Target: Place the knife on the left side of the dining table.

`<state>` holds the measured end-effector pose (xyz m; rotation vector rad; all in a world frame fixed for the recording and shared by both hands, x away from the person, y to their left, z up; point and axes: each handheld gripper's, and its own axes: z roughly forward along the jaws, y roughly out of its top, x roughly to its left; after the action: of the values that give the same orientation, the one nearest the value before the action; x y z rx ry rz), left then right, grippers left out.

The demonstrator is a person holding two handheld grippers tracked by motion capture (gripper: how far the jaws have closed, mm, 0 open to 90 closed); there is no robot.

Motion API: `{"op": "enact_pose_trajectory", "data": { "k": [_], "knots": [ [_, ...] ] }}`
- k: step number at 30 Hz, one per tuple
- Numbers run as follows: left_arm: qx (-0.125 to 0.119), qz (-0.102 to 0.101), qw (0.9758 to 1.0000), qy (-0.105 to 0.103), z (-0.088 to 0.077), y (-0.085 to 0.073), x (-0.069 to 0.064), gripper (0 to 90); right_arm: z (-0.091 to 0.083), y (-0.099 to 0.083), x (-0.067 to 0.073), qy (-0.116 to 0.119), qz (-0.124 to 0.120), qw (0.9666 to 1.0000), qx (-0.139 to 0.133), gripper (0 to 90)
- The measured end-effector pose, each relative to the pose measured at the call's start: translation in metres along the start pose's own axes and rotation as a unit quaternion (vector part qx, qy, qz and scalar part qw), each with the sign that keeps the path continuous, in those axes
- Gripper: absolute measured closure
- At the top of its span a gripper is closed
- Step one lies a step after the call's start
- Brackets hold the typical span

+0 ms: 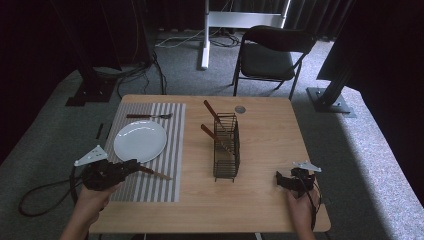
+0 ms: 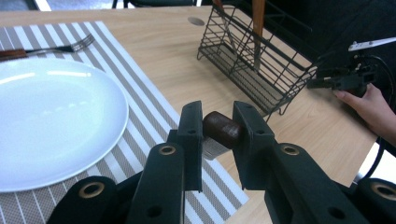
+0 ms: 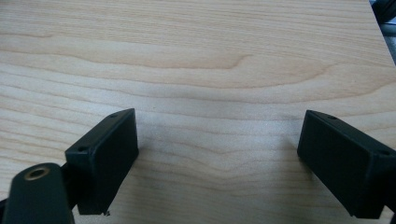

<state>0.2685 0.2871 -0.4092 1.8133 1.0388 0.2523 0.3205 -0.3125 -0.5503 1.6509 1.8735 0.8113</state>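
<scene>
Nearby the plate (image 1: 140,141), the left gripper (image 2: 217,128) clenched what looked like a knife (image 1: 155,173); the right gripper (image 3: 217,158) gaped over the table (image 3: 196,56).

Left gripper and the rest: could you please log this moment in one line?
left gripper: shut on knife | right gripper: open | plate: bare

A lab-style recording space behind dark curtains.
Past the left gripper (image 1: 134,165): grey carpet (image 1: 45,135), floor cables (image 1: 135,75), 1 folding chair (image 1: 272,55), metal stand bases (image 1: 330,102).

Glossy white plate (image 2: 51,116), black wire basket (image 2: 254,60), pale matt wooden table (image 3: 196,51).
</scene>
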Motion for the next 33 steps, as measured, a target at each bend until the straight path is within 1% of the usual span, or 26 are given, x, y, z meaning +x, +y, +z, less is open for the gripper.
{"op": "enact_pose_trajectory", "data": {
  "k": [6, 8, 11, 14, 16, 19, 21, 23, 24, 27, 29, 30, 31, 32, 33],
  "knots": [
    [0.013, -0.003, 0.9999, 0.000, 0.003, -0.003, 0.004, 74.6, 0.000, 0.000, 0.000, 0.000, 0.000, 1.0000, 0.000, 11.6],
    [0.013, -0.006, 0.9999, 0.000, 0.004, -0.004, 0.005, 74.6, 0.000, 0.000, 0.000, 0.000, 0.000, 1.0000, 0.000, 11.6],
    [0.017, -0.008, 0.9998, -0.004, 0.004, -0.004, 0.008, 74.6, 0.000, 0.000, 0.000, 0.000, 0.000, 1.0000, 0.000, 11.6],
    [0.019, -0.013, 0.9997, -0.007, 0.004, -0.005, 0.010, 74.5, 0.000, 0.000, 0.000, 0.000, 0.000, 1.0000, 0.000, 11.6],
    [0.019, -0.018, 0.9996, -0.011, 0.003, -0.006, 0.015, 74.4, 0.000, 0.000, 0.000, 0.000, 0.000, 1.0000, 0.000, 11.6],
    [0.014, -0.034, 0.9992, -0.016, 0.001, -0.010, 0.021, 74.3, 0.000, 0.000, 0.000, 0.000, 0.000, 1.0000, 0.000, 11.6],
    [0.010, -0.048, 0.9986, -0.018, 0.000, -0.014, 0.025, 74.3, 0.000, 0.000, 0.000, 0.000, 0.000, 1.0000, 0.000, 11.6],
    [0.005, -0.062, 0.9980, -0.013, -0.001, -0.018, 0.030, 73.7, 0.000, 0.000, 0.000, 0.000, 0.000, 1.0000, 0.000, 11.6],
    [0.003, -0.068, 0.9976, -0.015, -0.001, -0.020, 0.032, 73.5, 0.000, 0.000, 0.000, 0.000, 0.000, 1.0000, 0.000, 11.6],
    [0.003, -0.079, 0.9968, -0.013, -0.004, -0.027, 0.037, 72.8, 0.000, 0.000, 0.000, 0.000, 0.000, 1.0000, 0.001, 11.6],
    [0.006, -0.084, 0.9964, 0.001, -0.005, -0.032, 0.041, 73.0, 0.000, 0.000, 0.000, 0.000, 0.000, 1.0000, 0.001, 11.7],
    [0.006, -0.089, 0.9960, 0.000, -0.006, -0.034, 0.043, 72.9, 0.000, 0.000, 0.000, 0.000, 0.000, 1.0000, 0.000, 11.6],
    [0.006, -0.093, 0.9956, 0.005, -0.007, -0.037, 0.045, 72.8, 0.000, 0.000, 0.000, 0.000, 0.001, 1.0000, 0.000, 11.6],
    [0.009, -0.096, 0.9952, 0.014, -0.008, -0.040, 0.046, 73.2, 0.000, 0.000, 0.000, 0.000, 0.001, 1.0000, 0.000, 11.6],
    [0.010, -0.102, 0.9946, 0.015, -0.008, -0.043, 0.048, 74.1, 0.000, 0.000, 0.000, 0.000, 0.001, 1.0000, 0.000, 11.6]
  ]
}}
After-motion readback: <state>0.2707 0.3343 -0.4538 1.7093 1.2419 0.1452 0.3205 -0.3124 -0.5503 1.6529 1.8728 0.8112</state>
